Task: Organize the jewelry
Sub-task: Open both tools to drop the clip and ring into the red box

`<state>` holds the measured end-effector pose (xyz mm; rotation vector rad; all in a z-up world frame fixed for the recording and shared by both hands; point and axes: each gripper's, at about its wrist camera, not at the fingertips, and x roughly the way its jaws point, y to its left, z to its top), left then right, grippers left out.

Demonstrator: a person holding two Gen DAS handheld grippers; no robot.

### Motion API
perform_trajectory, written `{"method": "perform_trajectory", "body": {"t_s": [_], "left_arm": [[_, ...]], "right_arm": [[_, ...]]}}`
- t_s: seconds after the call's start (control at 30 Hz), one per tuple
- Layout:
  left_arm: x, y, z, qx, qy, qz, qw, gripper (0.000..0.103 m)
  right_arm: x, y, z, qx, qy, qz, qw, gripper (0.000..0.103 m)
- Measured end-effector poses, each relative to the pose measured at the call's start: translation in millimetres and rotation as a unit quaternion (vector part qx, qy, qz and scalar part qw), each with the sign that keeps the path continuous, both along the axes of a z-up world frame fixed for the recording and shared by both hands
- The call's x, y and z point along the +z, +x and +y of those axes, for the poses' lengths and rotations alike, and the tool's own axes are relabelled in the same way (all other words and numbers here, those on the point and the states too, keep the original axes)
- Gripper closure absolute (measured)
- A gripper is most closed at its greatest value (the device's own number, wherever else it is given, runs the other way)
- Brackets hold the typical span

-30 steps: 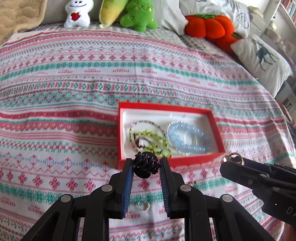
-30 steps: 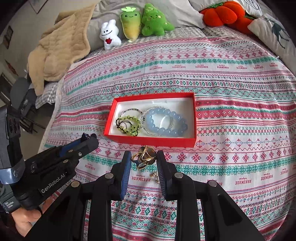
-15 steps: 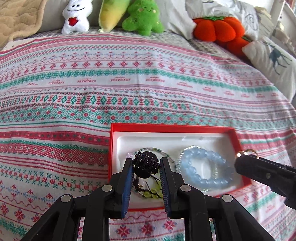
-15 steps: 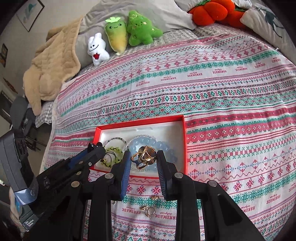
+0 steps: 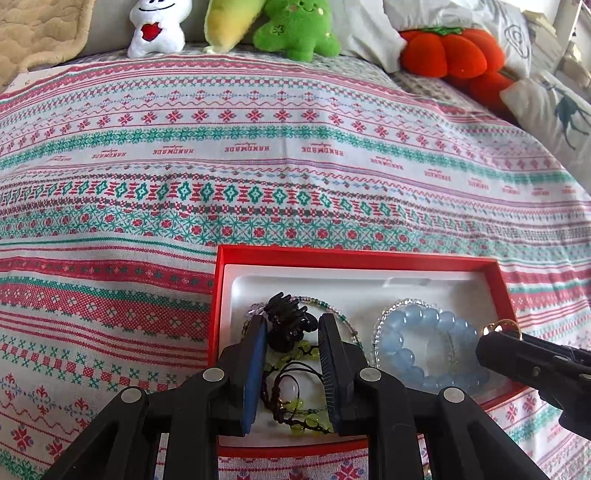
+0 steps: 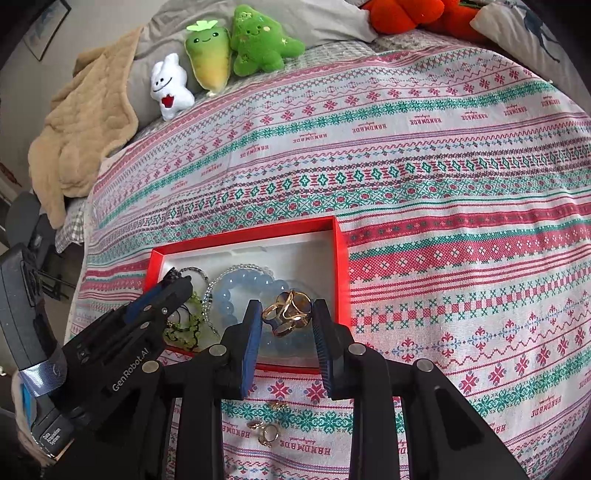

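Observation:
A red box [image 5: 369, 254] with a white liner lies on the patterned bedspread; it also shows in the right wrist view [image 6: 341, 266]. In it lie a blue bead bracelet [image 5: 432, 347], a green bead bracelet [image 5: 306, 424] and a thin bead strand. My left gripper [image 5: 291, 328] is over the box's left half, jaws parted, with a black hair claw [image 5: 286, 321] between them, tilted and resting on the bracelets. My right gripper [image 6: 286, 317] is shut on a cluster of gold rings [image 6: 290, 312] above the box's right half.
Several loose gold rings [image 6: 267, 430] lie on the bedspread in front of the box. Plush toys [image 5: 295, 29], an orange pumpkin cushion [image 5: 450, 51] and pillows line the far edge. A beige blanket [image 6: 81, 129] lies at the far left.
Both grippers moved forward from in front of the box to over it. The left jaws widened and the black hair claw tilted down onto the bracelets. The right still holds the rings.

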<state>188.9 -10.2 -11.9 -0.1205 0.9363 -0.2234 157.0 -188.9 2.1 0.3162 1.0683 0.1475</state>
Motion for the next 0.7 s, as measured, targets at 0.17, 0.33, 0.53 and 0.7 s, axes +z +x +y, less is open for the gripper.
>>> {"method": "perform_trajectory", "body": {"t_s": [0.17,0.33,0.53,0.7], "left_arm": [[3,-2,-1,-0.002,-0.002,0.006,1.0000,0.073],[10,-10,-1,-0.003,-0.004,0.000,1.0000,0.064],[23,-22,-1,-0.011,-0.006,-0.006,0.9999,0.057],[35,-33,6,0.004,-0.004,-0.016,0.9998,0.036]], "right_arm": [[0,0,0,0.001,0.000,-0.001,1.000,0.074],[0,0,2,0.002,-0.004,-0.002,1.000,0.074],[0,1,1,0.000,-0.008,-0.002,1.000,0.074],[0,0,4,0.005,-0.008,-0.001,1.000,0.074]]}}
